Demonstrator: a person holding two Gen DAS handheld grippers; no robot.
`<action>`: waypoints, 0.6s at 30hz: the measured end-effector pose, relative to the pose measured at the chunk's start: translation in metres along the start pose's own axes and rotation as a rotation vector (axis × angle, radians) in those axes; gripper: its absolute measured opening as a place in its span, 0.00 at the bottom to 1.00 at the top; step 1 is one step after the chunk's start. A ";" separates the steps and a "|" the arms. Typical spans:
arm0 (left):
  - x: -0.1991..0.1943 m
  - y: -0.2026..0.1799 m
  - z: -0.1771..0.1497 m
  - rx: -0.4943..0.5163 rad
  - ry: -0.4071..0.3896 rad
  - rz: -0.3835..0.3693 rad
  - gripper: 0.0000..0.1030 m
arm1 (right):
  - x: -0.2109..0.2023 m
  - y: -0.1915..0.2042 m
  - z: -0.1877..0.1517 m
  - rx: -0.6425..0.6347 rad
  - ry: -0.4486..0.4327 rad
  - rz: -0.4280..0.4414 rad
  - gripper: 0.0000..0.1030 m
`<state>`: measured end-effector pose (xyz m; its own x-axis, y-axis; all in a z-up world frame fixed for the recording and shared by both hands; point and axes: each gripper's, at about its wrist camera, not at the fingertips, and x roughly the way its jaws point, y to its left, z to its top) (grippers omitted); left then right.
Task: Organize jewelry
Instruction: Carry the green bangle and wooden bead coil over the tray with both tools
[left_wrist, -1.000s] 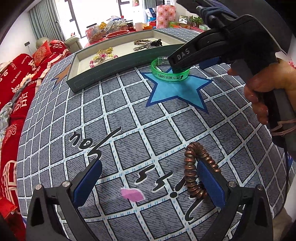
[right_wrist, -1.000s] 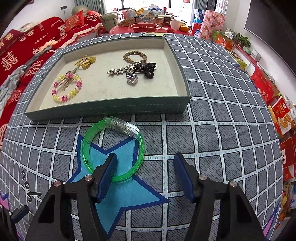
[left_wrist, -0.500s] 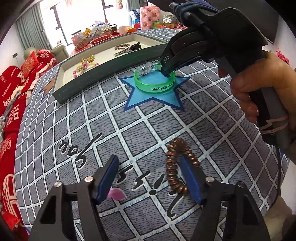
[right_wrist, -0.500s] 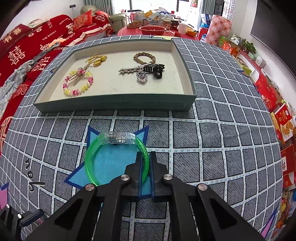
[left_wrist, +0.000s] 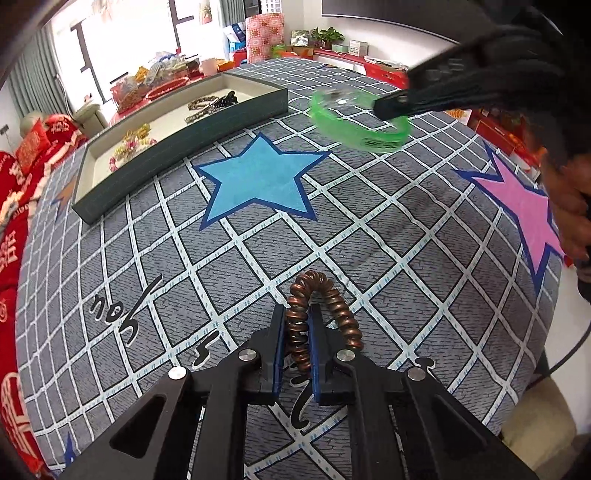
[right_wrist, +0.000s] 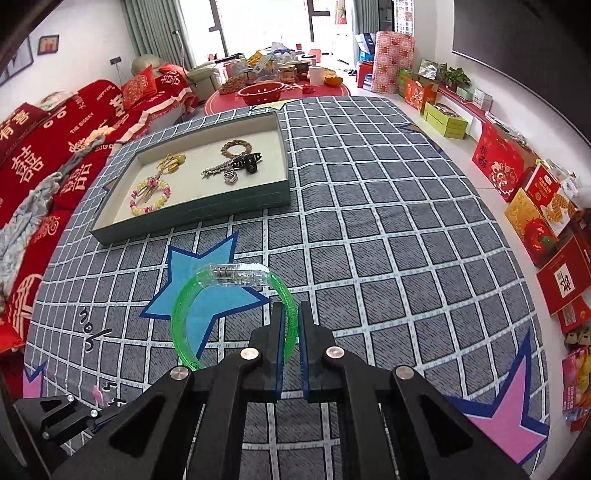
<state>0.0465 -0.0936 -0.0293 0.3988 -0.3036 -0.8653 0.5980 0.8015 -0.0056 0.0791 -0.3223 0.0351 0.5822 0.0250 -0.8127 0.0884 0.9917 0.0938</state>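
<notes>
Right hand-held gripper (right_wrist: 290, 325) angles down, pinching green bangle (right_wrist: 184, 314) (lifted clear).

Daylight is admitted through the far windows (right_wrist: 258, 22), blown out to white. Soft shadows are cast. Strong fisheye bending and dark corners are seen. The right claw (left_wrist: 391, 105) and green bracelet (left_wrist: 354, 129) are motion-blurred.

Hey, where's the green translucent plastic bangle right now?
The green translucent plastic bangle is pinched in the right tongs, lifted off the checked cloth near the blue star, short of the green tray.
</notes>
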 end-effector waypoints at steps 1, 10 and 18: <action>0.000 0.002 0.000 -0.002 0.000 -0.002 0.24 | -0.006 -0.004 -0.002 0.019 -0.008 0.007 0.07; -0.012 0.019 0.010 -0.039 -0.057 -0.022 0.24 | -0.038 -0.005 0.000 0.036 -0.065 0.004 0.07; -0.025 0.031 0.016 -0.058 -0.112 -0.039 0.24 | -0.046 0.002 0.004 0.045 -0.075 0.015 0.07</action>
<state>0.0663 -0.0693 -0.0003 0.4533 -0.3885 -0.8023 0.5750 0.8152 -0.0698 0.0556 -0.3215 0.0750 0.6427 0.0281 -0.7656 0.1147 0.9845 0.1324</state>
